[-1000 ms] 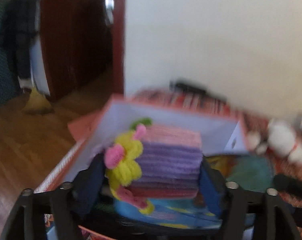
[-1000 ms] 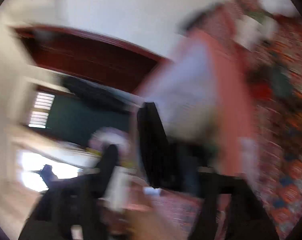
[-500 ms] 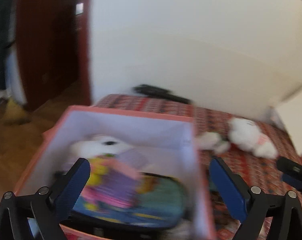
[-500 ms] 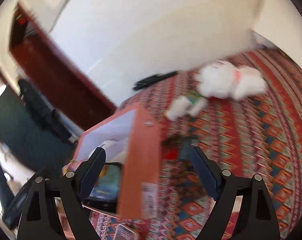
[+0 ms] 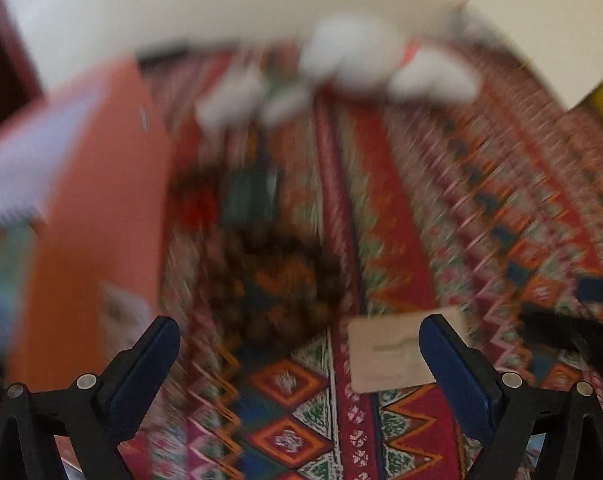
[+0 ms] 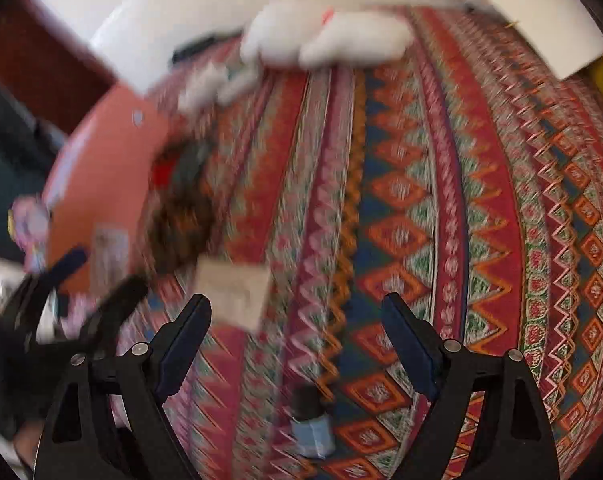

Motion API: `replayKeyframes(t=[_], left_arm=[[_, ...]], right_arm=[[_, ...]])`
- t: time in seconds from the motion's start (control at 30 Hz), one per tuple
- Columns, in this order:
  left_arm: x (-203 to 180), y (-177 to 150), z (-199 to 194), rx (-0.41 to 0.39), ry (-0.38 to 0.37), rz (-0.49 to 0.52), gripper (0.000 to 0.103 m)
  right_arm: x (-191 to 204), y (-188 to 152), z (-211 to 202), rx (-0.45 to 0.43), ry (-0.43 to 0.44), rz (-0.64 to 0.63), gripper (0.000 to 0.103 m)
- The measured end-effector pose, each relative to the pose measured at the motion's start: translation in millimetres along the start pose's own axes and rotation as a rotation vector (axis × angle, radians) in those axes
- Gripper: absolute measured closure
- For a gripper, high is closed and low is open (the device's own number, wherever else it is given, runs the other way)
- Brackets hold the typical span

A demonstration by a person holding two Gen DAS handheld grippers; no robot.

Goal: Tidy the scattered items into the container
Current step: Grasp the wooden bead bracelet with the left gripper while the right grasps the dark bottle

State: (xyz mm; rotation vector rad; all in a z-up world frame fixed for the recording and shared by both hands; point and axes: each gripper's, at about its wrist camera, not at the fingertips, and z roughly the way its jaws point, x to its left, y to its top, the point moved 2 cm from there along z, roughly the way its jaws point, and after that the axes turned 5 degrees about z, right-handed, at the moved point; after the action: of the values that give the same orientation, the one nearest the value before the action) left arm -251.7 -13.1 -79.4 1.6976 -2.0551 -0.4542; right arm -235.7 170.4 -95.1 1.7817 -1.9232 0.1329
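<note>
Our left gripper [image 5: 299, 336] has its jaws spread wide after just opening, and nothing sits between the blue pads, only the patterned rug [image 5: 481, 200] below; the beige card [image 5: 385, 354] lies flat on the rug just behind the right-hand pad without being pinched. Our right gripper [image 6: 297, 318] has likewise just opened, its jaws wide and empty over the rug, with a small blue-and-dark item [image 6: 311, 426] on the rug low between its fingers, too blurred for us to name. The orange container [image 5: 97, 216] stands at the left of both views, beside a dark mottled item [image 5: 277, 276] and a red and green item [image 5: 237, 200] on the rug. A white plush toy [image 6: 325, 38] and smaller white pieces [image 6: 213, 84] lie farther off, near the wall
</note>
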Motion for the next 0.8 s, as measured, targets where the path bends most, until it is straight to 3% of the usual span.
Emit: replayKeyframes(t=[0.1,0.17,0.37,0.47,0.5,0.53,0.57,0.6,0.63,0.8], left_arm=[[6.6,0.2,26.4,0.055,0.044,-0.037,0.004],[7.3,2.5,39.0,0.077,0.028,-0.053,0.004],[16.7,2.9,67.1,0.120,-0.004,-0.119,0.004],[16.8,7.2,81.1,0.128,-0.022,-0.136,0.002],[17.3,9.2,85.3,0.118,-0.019,-0.142,0.001],[18.9,11.3,85.9,0.093,-0.018,-0.153,0.008],[21.0,13.7,82.7,0.047,-0.020,-0.166,0.021],[21.3,16.3,78.1,0.011,-0.008,-0.162,0.066],[19.4,18.5,73.2,-0.007,-0.003,-0.146,0.064],[9.9,14.9,53.7,-0.019,-0.137,-0.146,0.064]], right_arm=[[-17.0,-10.3,9.8,0.111,0.105,0.068,0.017],[-25.9,-18.9,13.8,0.167,0.123,0.088,0.024],[1.2,-65.1,30.1,0.248,-0.069,-0.143,0.026],[19.4,-80.3,36.1,0.221,-0.244,-0.304,0.041],[22.6,-80.2,34.6,0.212,-0.250,-0.318,0.049],[24.3,-78.8,31.7,0.202,-0.242,-0.323,0.070],[24.1,-76.9,28.7,0.196,-0.228,-0.323,0.077],[22.6,-75.4,26.5,0.195,-0.213,-0.316,0.077],[20.6,-74.4,25.3,0.196,-0.204,-0.308,0.077],[13.7,-67.5,16.3,0.183,-0.163,-0.276,0.077]])
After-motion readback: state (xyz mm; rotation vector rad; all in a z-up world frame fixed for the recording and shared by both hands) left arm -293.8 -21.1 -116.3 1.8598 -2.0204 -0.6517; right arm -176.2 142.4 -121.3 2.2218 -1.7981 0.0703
